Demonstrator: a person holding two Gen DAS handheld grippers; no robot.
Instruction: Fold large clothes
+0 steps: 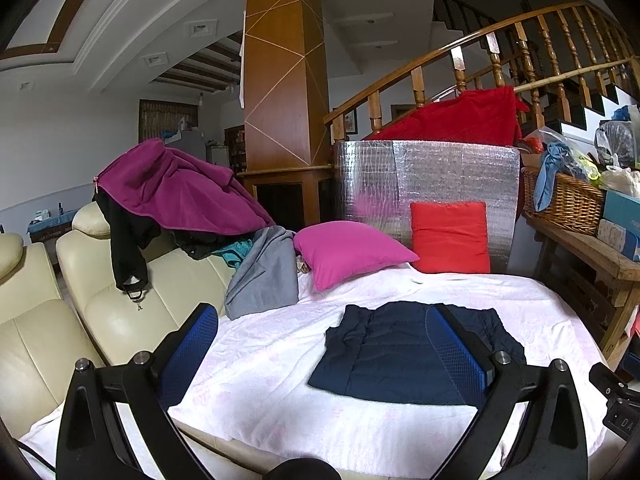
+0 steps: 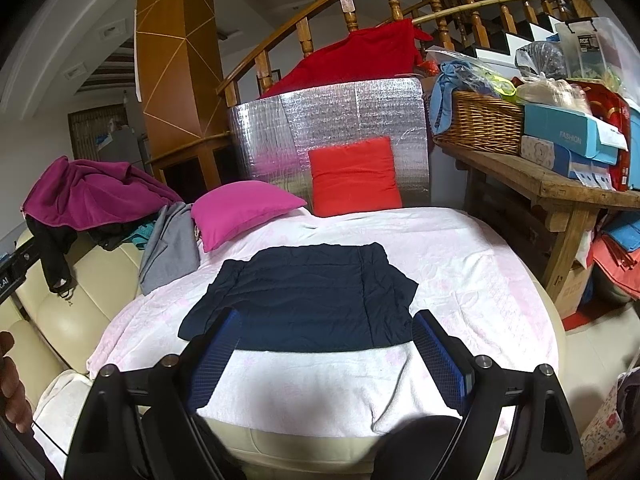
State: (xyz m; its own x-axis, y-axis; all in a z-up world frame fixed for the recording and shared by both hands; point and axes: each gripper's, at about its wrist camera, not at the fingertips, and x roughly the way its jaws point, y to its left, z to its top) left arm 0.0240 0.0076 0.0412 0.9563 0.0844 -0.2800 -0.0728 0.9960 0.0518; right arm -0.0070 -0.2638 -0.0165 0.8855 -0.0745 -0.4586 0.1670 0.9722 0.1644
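Note:
A dark navy quilted garment [image 1: 404, 356] lies folded flat into a rough rectangle on the pale pink sheet [image 1: 280, 360]; it also shows in the right wrist view [image 2: 304, 300]. My left gripper [image 1: 320, 320] is open and empty, held above the sheet to the garment's left. My right gripper [image 2: 326, 322] is open and empty, just short of the garment's near edge. A pile of unfolded clothes sits on the cream sofa: a purple fleece [image 1: 180, 188], a black garment [image 1: 124, 240] and a grey one [image 1: 264, 276].
A pink cushion [image 1: 348, 250] and a red cushion [image 1: 450, 238] lie at the back against a silver foil panel [image 1: 440, 168]. A wooden bench [image 2: 552, 184] with a wicker basket [image 2: 480, 122] and boxes stands right. The cream sofa [image 1: 120, 312] is left.

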